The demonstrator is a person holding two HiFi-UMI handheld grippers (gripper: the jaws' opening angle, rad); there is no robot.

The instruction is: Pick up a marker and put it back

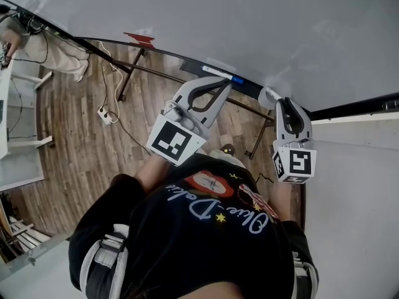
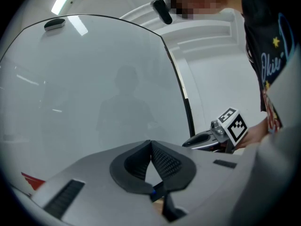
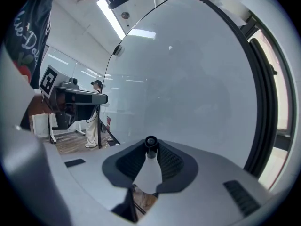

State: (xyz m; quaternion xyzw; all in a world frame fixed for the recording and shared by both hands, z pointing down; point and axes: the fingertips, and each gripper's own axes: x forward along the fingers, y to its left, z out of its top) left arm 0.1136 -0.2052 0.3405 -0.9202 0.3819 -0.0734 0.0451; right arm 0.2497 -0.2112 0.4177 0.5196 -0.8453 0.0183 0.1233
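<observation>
Hand-held grippers facing a glossy white whiteboard (image 3: pixel 197 69).
Left gripper (image 2: pixel 150 144): fingers (image 2: pixel 165 162) pressed together at the tips. Right gripper (image 3: pixel 150 150): fingers (image 3: pixel 172 162) pinching a black-ended marker (image 3: pixel 150 141).

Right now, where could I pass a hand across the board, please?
The white whiteboard is bare mid-panel, above its dark tray ledge. Crowded at the ledge: the left hand-held gripper, the right hand-held gripper and a blue-capped marker.
</observation>
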